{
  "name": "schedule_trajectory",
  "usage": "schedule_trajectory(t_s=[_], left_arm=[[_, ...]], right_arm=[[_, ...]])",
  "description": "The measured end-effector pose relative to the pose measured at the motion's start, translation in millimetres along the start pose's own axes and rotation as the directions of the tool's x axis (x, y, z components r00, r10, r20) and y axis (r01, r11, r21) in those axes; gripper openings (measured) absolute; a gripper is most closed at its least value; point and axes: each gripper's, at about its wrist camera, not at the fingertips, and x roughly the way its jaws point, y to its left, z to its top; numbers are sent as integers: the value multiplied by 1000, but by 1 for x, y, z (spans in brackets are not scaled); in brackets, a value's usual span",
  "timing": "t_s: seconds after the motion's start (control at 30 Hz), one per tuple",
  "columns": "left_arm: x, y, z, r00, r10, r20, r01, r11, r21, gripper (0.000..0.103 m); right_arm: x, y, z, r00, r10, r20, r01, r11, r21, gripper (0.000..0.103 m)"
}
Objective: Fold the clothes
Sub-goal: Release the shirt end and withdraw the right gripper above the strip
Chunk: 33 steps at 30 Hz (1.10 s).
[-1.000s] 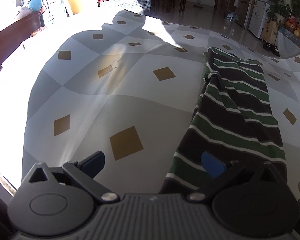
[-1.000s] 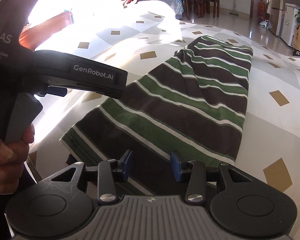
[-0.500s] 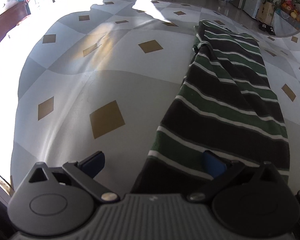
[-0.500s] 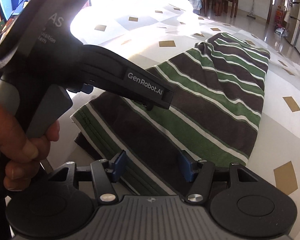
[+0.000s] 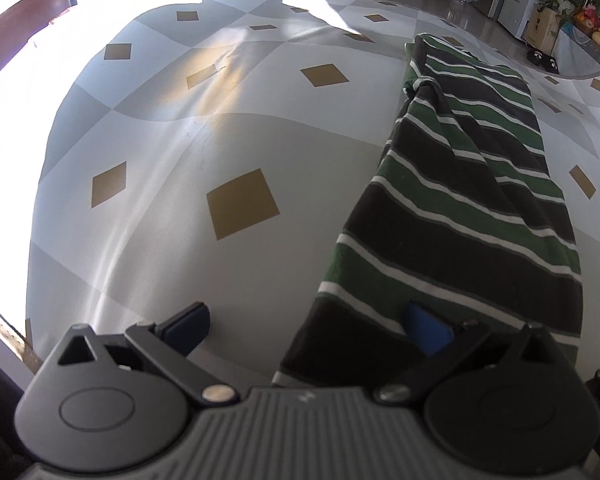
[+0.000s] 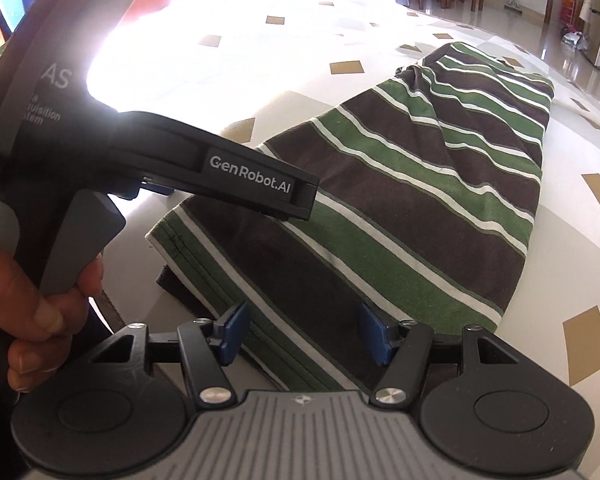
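I held my left gripper [image 5: 308, 326] over the near end of the shirt [image 5: 460, 216], which lay folded into a long strip on the table [image 5: 180, 160], running away from me toward its far side. The jaws stood wide apart: the left pad [image 5: 188, 326] hung over bare cloth-covered table, the right pad [image 5: 426, 330] over the shirt's near edge, gripping nothing.

My right gripper [image 6: 304, 332] sat at the same near end, a little to the right. Its jaws had just been opening, and they stood apart with the striped hem between them, the pads not pressing on it. Its left pad [image 6: 232, 332] was by the hem's green band, its right pad [image 6: 374, 334] over a dark stripe.

In the right wrist view the body of the left gripper crossed above the shirt's near left corner, my hand [image 6: 32, 308] wrapped around its handle. Strong sunlight washed out the far left of the table.
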Motion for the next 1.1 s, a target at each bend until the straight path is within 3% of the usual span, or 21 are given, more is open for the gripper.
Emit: schedule_trajectory(t_s=[0.27, 0.43, 0.6, 0.9, 1.1], left_arm=[[-8, -7, 2, 997, 55, 45, -57, 998, 40, 103], [-22, -14, 7, 991, 37, 130, -46, 997, 65, 103], [-27, -28, 6, 986, 13, 167, -35, 991, 128, 103], [-25, -53, -4, 986, -56, 156, 17, 971, 239, 103], [-12, -63, -10, 993, -67, 99, 36, 957, 287, 103]], right_arm=[[-16, -31, 15, 998, -65, -2, 65, 991, 119, 60], [-23, -49, 26, 996, -85, -1, 84, 983, 163, 60], [-29, -67, 39, 993, -120, -3, 119, 980, 161, 60], [-29, -107, 62, 987, -158, -7, 157, 977, 144, 60], [-24, -139, 82, 986, -167, 11, 163, 972, 171, 60]])
